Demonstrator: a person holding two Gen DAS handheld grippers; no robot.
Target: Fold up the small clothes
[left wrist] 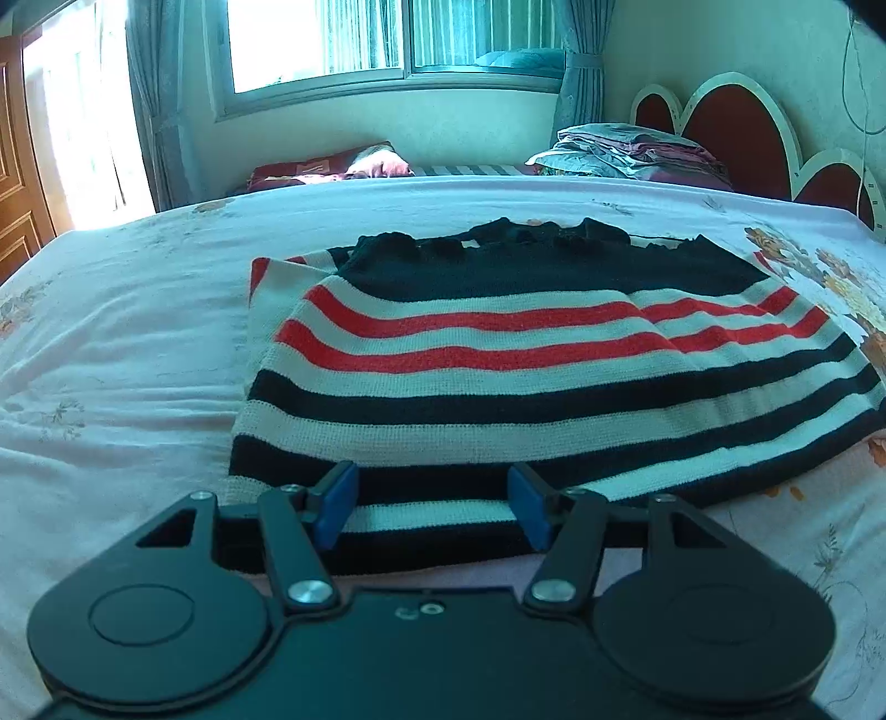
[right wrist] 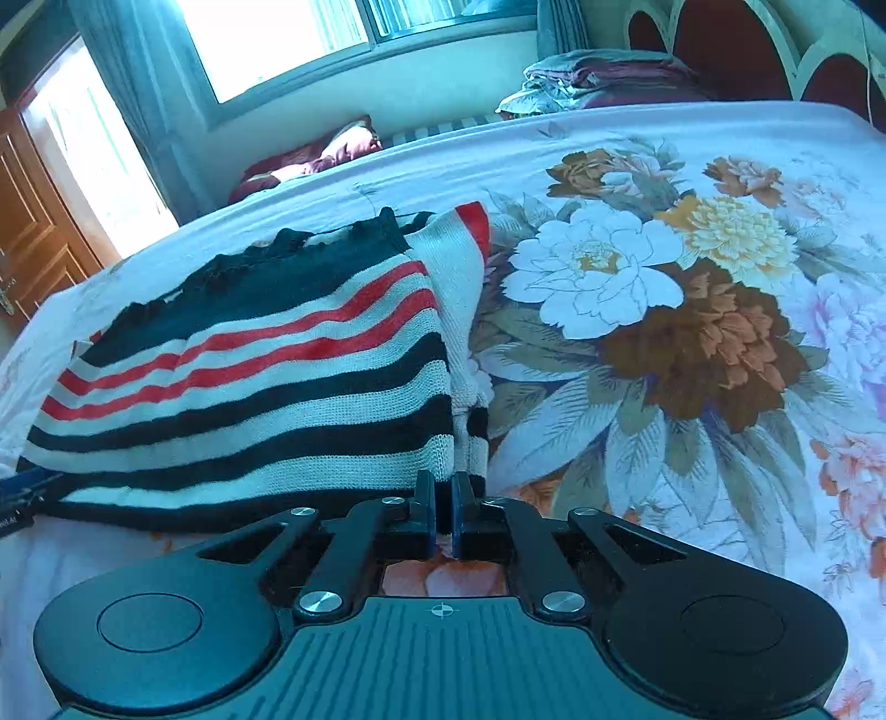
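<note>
On the bed (left wrist: pixel 111 343), spread with a pale floral sheet, the striped sweater (left wrist: pixel 498 360) lies flat toward the near edge, its dark ruffled collar pointing to the far edge and its hem of black and white bands nearest the cameras. Red and white stripes cross its middle.

At the sweater's left part, the left gripper (left wrist: pixel 432 507) sits low over the hem with its blue-padded fingers (left wrist: pixel 336 501) spread wide apart, the hem band lying between them but not pinched.

Further right, the right gripper (right wrist: pixel 443 512) is at the sweater's (right wrist: pixel 249 387) near right corner. Its fingers (right wrist: pixel 425 507) are drawn together with only a thin gap, and the bottom edge of the knit meets their tips; whether cloth is actually caught between them cannot be told.

To the right of the sweater the sheet shows a large flower print (right wrist: pixel 664 310). Beyond the far edge of the bed stand a window (left wrist: pixel 354 44) and a stack of folded bedding (left wrist: pixel 626 149).
</note>
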